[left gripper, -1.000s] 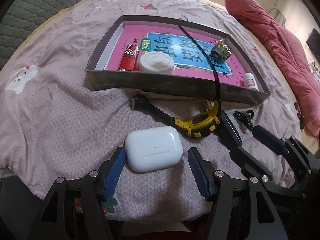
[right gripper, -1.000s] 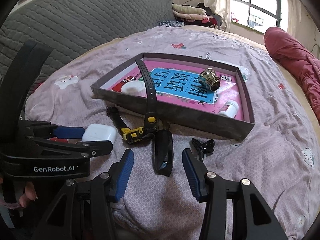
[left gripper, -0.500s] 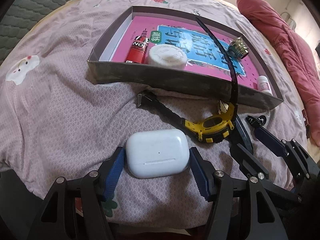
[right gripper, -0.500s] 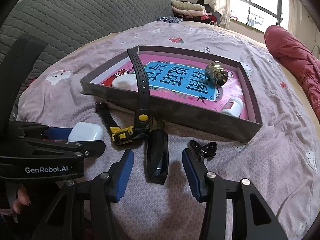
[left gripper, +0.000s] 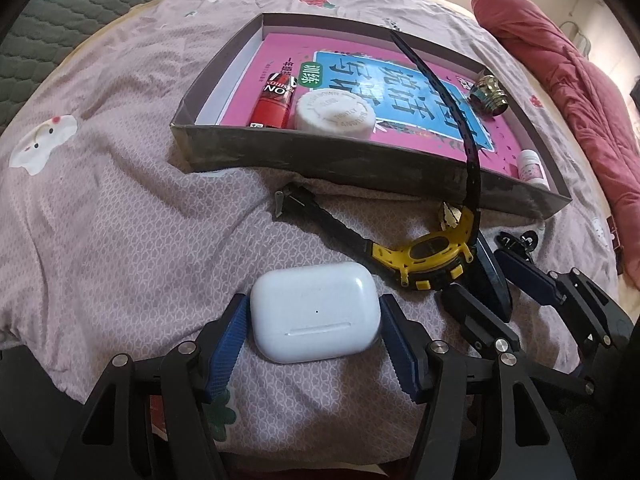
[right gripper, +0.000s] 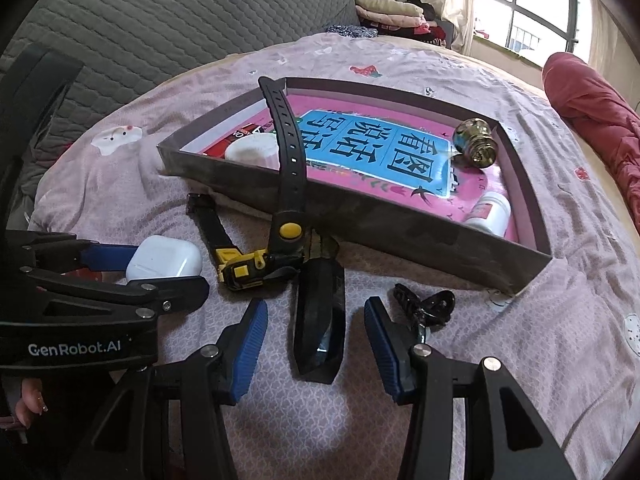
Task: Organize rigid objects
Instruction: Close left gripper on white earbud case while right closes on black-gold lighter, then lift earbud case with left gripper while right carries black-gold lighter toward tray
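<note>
Earbud case on bed, bracketed by open left tool, pads just clear; close squarely on short sides. Right tool open astride black faceted piece, nothing held; avoid watch alongside.

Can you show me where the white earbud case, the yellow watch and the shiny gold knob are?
White plastic earbud case (left gripper: 316, 312): left wrist view, middle of its lid.
Yellow and black wristwatch (left gripper: 434, 249): left wrist view, its face.
Shiny gold metal knob (right gripper: 476, 142): right wrist view, its round body.

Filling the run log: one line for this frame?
left hand-held gripper: open, straddling earbuds case | right hand-held gripper: open, straddling black crystal | tray: neither inside
</note>
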Tool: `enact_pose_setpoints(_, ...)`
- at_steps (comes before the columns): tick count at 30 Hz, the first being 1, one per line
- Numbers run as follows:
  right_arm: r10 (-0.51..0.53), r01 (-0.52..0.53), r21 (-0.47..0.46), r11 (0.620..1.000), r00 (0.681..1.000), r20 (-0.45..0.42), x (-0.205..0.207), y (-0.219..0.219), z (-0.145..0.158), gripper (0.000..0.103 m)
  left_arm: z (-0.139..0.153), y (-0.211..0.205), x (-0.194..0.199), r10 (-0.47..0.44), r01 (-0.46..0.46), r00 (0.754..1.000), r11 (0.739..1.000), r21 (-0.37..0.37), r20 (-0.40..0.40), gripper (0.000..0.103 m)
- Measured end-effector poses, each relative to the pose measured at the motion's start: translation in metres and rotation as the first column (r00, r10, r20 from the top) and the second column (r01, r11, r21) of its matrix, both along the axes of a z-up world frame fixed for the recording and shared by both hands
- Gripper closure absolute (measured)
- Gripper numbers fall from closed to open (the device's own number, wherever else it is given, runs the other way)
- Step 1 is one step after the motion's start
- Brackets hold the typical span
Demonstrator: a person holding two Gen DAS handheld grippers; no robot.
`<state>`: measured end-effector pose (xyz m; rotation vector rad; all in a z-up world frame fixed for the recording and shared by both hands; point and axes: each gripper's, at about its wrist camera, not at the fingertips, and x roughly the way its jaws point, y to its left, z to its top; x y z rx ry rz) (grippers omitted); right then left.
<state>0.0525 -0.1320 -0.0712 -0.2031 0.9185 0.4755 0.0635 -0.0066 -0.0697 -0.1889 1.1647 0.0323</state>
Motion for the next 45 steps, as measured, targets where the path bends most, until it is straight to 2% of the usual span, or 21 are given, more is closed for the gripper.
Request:
enact_pose_setpoints(10,0.003,-0.003,0.002,1.000,1.000,-0.020,0.008,0.001,-0.008,0.054,-0.004,0.000,0.003,-0.001,0.001,1.000,1.000,0.008,0.007,0.034)
enact_pose_setpoints(14,0.026,-0.026,0.000,1.000,1.000,-0.017,0.008,0.004,-0.008,0.065,-0.005,-0.001,0.006,-0.002,0.002,1.000,1.000,0.021,0.010,0.034)
enact_pose_setpoints(21,0.036,-0.036,0.001,0.999,0.999,-0.025,0.008,0.005,-0.007,0.070,-0.004,-0.002,0.008,-0.008,0.008,1.000,1.000,0.029,0.013,0.034)
enact_pose_setpoints(22,0.038,-0.038,-0.001,0.999,0.999,-0.021,0.007,0.006,-0.007,0.071,-0.004,-0.002,0.008,-0.008,0.008,1.000,1.000,0.028,0.013,0.036)
enact_pose_setpoints(23,0.039,-0.040,-0.004,0.999,0.999,-0.017,0.007,0.006,-0.006,0.078,-0.003,-0.001,0.008,-0.006,0.006,1.000,1.000,0.027,0.014,0.037)
enact_pose_setpoints(24,0.031,-0.031,-0.008,0.999,0.999,-0.011,0.006,0.004,-0.005,0.079,-0.002,-0.001,0.008,-0.010,0.009,1.000,1.000,0.026,0.016,0.039)
enact_pose_setpoints(27,0.003,0.000,0.063,0.998,0.999,-0.046,0.012,-0.007,-0.004,0.080,0.000,-0.004,0.005,-0.029,0.028,0.999,0.999,0.042,0.028,0.040)
enact_pose_setpoints(35,-0.017,0.022,0.109,0.994,0.998,-0.053,0.014,-0.015,0.001,0.080,0.003,-0.001,0.000,-0.054,0.052,0.997,0.998,0.038,0.054,0.040)
enact_pose_setpoints(41,-0.034,0.043,0.176,0.983,0.998,-0.052,0.011,-0.027,0.013,0.080,0.008,0.001,-0.006,-0.062,0.060,0.996,0.998,0.037,0.071,0.040)
enact_pose_setpoints(45,-0.047,0.054,0.194,0.980,0.998,-0.042,0.009,-0.031,0.019,0.080,0.018,0.001,-0.012,-0.070,0.065,0.992,0.997,0.050,0.108,0.040)
